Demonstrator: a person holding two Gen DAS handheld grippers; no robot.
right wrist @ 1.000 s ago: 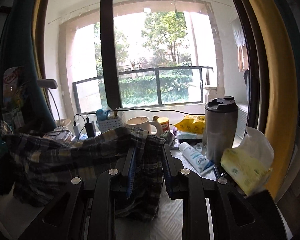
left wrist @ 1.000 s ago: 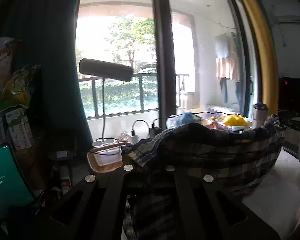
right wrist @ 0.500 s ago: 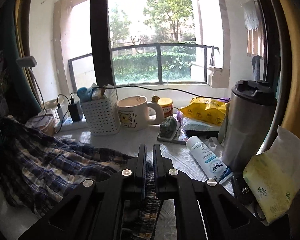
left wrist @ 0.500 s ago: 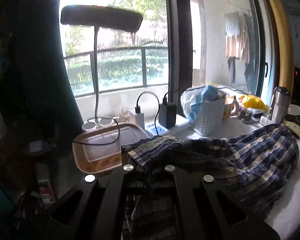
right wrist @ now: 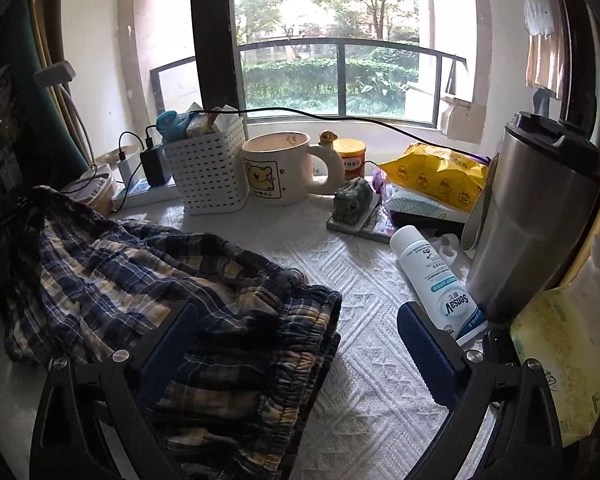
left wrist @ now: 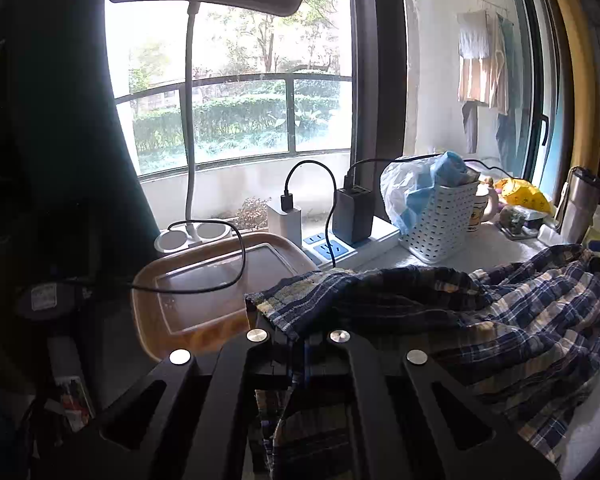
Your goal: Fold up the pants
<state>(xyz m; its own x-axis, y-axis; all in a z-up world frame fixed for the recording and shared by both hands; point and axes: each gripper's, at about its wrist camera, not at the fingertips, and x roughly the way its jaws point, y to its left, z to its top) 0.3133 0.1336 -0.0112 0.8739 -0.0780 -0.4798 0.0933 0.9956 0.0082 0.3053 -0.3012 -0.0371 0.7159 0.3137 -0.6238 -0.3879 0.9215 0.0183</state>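
Observation:
The plaid pants [left wrist: 480, 320] lie bunched on the white textured tablecloth [right wrist: 380, 360]. My left gripper [left wrist: 298, 344] is shut on a hem edge of the pants at their left end, just above the table. In the right wrist view the pants [right wrist: 140, 280] lie with the gathered waistband [right wrist: 300, 320] between my fingers. My right gripper [right wrist: 296, 320] is open, its blue pads wide apart; the left pad [right wrist: 172, 336] rests against the fabric and the right pad [right wrist: 428, 344] is over bare cloth.
A brown tray [left wrist: 212, 288], power strip [left wrist: 340, 248] with chargers and a lamp stand at the back left. A white basket [right wrist: 208, 168], mug [right wrist: 280, 172], steel tumbler [right wrist: 532, 216], lotion tube [right wrist: 436, 276] and tissue pack [right wrist: 572, 340] crowd the back and right.
Both grippers came down and forward, laying the lifted pants onto the table. My right gripper opened and let go of the waistband. My left gripper stays shut on the hem.

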